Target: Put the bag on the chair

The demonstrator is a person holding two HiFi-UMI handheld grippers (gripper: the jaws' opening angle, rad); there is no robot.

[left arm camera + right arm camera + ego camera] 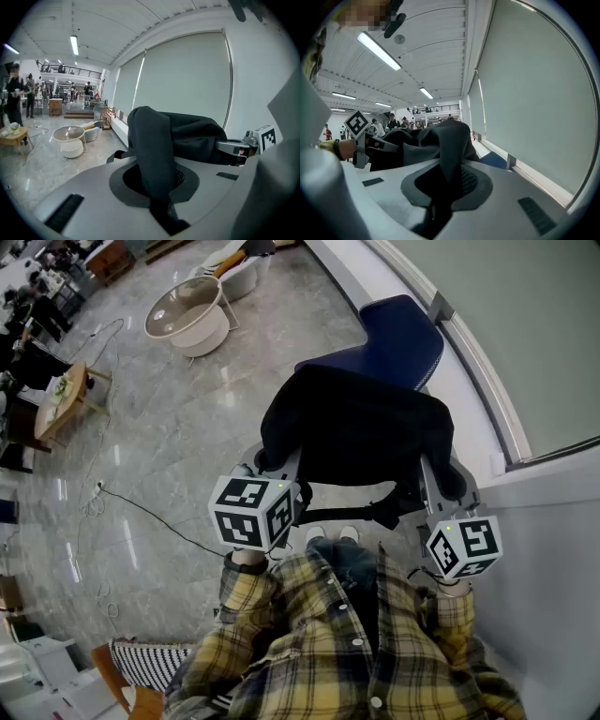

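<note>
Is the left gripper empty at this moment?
No, the left gripper is shut on a fold of the black bag, which rises out from between its fingers.

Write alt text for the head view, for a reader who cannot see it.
Seen from above, a person in a yellow plaid shirt holds a black bag stretched between the left gripper and right gripper, each shut on one side of it, over a blue chair beside a white wall. A grey polished floor spreads to the left.
</note>
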